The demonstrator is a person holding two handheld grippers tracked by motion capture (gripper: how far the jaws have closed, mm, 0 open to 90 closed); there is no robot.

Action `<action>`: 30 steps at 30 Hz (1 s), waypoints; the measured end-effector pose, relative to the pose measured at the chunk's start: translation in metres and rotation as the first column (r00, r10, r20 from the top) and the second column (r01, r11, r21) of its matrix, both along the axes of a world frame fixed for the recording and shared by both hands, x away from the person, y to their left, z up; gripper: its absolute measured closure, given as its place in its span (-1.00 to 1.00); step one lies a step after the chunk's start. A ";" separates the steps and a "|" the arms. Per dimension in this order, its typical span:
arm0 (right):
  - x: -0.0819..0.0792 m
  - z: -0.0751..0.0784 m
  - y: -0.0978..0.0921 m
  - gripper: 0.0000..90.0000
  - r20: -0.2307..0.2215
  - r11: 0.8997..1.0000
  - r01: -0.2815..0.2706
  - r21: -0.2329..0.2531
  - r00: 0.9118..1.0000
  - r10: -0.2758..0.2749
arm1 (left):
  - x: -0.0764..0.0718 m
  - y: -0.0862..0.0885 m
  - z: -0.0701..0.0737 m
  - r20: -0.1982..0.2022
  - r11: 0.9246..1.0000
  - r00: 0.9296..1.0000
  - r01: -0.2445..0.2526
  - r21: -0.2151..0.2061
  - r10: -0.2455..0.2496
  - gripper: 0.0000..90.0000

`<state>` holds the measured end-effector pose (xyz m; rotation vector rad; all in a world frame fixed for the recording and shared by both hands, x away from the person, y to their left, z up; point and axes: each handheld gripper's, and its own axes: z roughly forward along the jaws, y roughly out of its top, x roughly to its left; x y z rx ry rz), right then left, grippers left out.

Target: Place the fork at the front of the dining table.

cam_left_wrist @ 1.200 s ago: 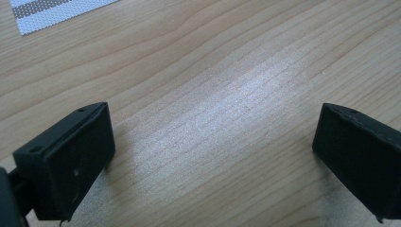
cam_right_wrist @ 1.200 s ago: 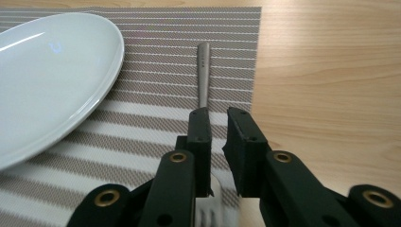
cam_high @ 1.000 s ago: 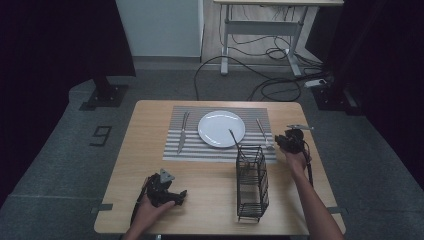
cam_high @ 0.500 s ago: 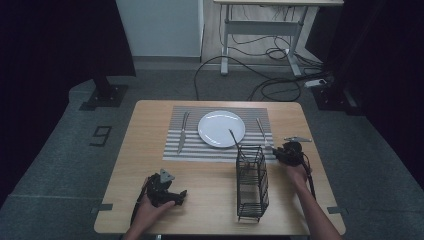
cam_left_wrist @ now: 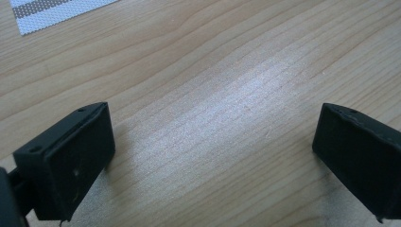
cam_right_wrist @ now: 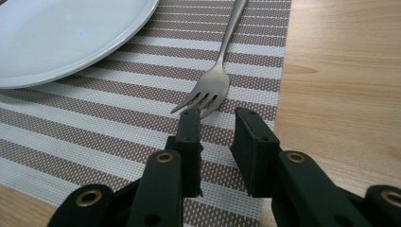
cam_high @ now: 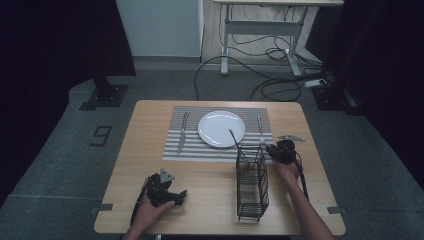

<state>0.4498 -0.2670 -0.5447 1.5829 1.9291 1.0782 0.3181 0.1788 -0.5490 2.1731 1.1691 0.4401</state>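
Right gripper: jaws slightly apart, empty, just behind the fork tines on the placemat.
Left gripper: jaws wide open over bare table.

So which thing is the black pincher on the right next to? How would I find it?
Look at the striped placemat in the middle of the wooden table. Right of the white plate lies a silver fork, tines toward the right gripper. The knife lies on the plate's other side.

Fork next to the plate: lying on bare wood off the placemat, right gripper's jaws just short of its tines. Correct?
Not quite. The fork lies on the striped placemat, not on bare wood; the right gripper view shows it. The rest holds: it is beside the plate, and the right gripper has its jaws just short of the tines.
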 end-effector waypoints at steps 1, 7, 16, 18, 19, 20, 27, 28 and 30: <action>0.000 0.000 0.000 0.56 0.001 1.000 0.001 -0.005 1.000 -0.001 | 0.000 0.000 0.000 0.000 1.000 1.000 -0.001 0.000 0.001 -1.00; -0.007 0.010 -0.002 0.41 0.028 1.000 0.003 0.018 1.000 -0.004 | 0.000 0.000 0.000 0.000 1.000 1.000 0.000 0.000 0.000 -1.00; -0.026 0.018 -0.009 0.13 0.072 0.998 -0.033 0.047 0.997 0.029 | 0.000 0.000 0.000 0.000 1.000 1.000 -0.002 -0.001 0.002 -1.00; -0.029 0.017 -0.012 0.11 0.067 0.998 -0.034 0.060 0.997 0.030 | 0.000 0.000 0.000 0.000 1.000 1.000 -0.002 -0.001 0.002 -1.00; -0.031 0.017 -0.014 0.11 0.069 0.997 -0.038 0.065 0.997 0.033 | 0.000 0.000 0.000 0.000 1.000 1.000 -0.002 -0.001 0.002 -1.00; -0.032 0.017 -0.015 0.11 0.068 0.997 -0.040 0.067 0.997 0.036 | 0.000 0.000 0.000 0.000 1.000 1.000 -0.002 -0.001 0.002 -1.00; -0.052 0.019 -0.026 0.10 0.087 0.996 -0.055 0.071 0.995 0.048 | 0.000 0.000 0.000 0.000 1.000 1.000 -0.002 -0.001 0.002 -1.00; -0.056 0.020 -0.028 0.10 0.092 0.996 -0.058 0.073 0.994 0.051 | 0.000 0.000 0.000 0.000 1.000 1.000 -0.002 -0.001 0.002 -1.00; -0.063 0.022 -0.030 0.09 0.100 0.995 -0.065 0.074 0.993 0.058 | 0.000 0.000 0.000 0.000 1.000 1.000 -0.001 0.000 0.001 -1.00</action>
